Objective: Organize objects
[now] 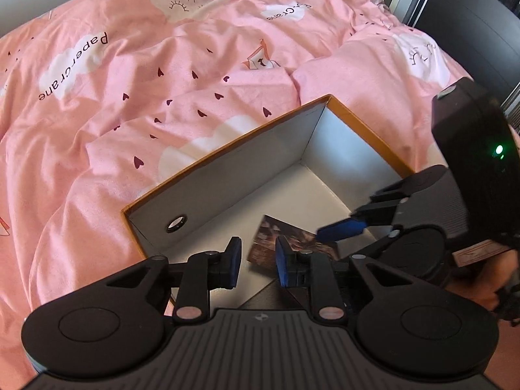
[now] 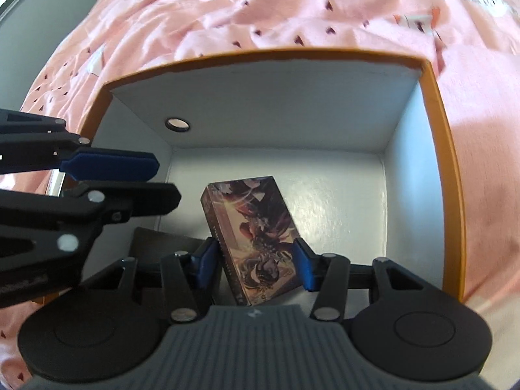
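**Desk:** What's in frame, widest first?

**Operator:** A bed under a pink printed duvet [image 1: 136,104]. On it sits an open box [image 2: 435,136], orange outside, white inside, with a round metal eyelet [image 2: 177,124] in one wall. On the box floor lies the task's thing, a card pack [image 2: 256,237] with dark illustrated art, near the corner closest to my two cameras and skewed to the walls.

**Desk:** And your tools?

**Operator:** I hold my right tool [image 2: 256,265] down inside the box, its blue pads either side of the pack. They stand close to its edges, but I can't tell whether they press. My left tool [image 1: 258,256] hangs over the near rim with a narrow gap between the pads and nothing in it, so I read it as open.

**Desk:** Which step is this?

**Operator:** My judgement: placing the pack in the box, at the point of setting it down or squaring it up.

**Desk:** Next move?

**Operator:** If I've let go, lift the right tool straight up so the pads don't drag the pack. The left tool must stay clear; both crowd one corner.
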{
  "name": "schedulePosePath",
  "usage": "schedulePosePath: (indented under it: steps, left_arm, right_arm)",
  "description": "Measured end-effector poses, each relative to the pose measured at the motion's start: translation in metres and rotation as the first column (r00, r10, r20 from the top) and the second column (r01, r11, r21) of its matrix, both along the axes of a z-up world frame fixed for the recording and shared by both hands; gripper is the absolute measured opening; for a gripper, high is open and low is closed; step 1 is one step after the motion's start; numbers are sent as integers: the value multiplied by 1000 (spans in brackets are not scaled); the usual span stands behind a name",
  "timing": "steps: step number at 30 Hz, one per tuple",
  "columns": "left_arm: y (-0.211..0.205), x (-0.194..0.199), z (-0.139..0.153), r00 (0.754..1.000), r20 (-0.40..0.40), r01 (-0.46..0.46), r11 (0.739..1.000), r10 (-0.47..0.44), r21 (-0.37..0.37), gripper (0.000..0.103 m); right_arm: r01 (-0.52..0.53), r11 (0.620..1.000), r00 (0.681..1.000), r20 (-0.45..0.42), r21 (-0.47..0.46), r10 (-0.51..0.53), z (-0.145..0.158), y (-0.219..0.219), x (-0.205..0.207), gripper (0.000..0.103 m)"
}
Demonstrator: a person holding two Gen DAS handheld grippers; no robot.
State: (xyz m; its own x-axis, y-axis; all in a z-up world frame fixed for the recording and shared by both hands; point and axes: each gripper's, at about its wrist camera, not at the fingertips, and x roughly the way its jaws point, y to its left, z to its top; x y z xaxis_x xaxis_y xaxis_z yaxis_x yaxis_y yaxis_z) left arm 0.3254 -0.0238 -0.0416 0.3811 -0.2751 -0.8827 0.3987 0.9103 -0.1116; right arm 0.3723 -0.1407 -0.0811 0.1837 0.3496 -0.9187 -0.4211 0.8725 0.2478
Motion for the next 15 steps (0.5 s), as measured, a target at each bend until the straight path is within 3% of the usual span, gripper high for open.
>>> schedulePosePath:
  steps: [7,12,15]
  left_arm:
    - [-9,0,-3,1000,5,26,1000,-26,12,25]
    - [-15,-2,-6,999,16,36,998,-37,50,25]
    - [-17,-3,-7,999,28,38,996,-40,80,25]
  right_arm:
    - [116,991,985,-122,-64,-124,3,-9,-4,55]
    - [136,991,974,-186,6,-133,7,-19,-9,54]
    - [142,990,979,-150,11,-139,10,-23,-10,53]
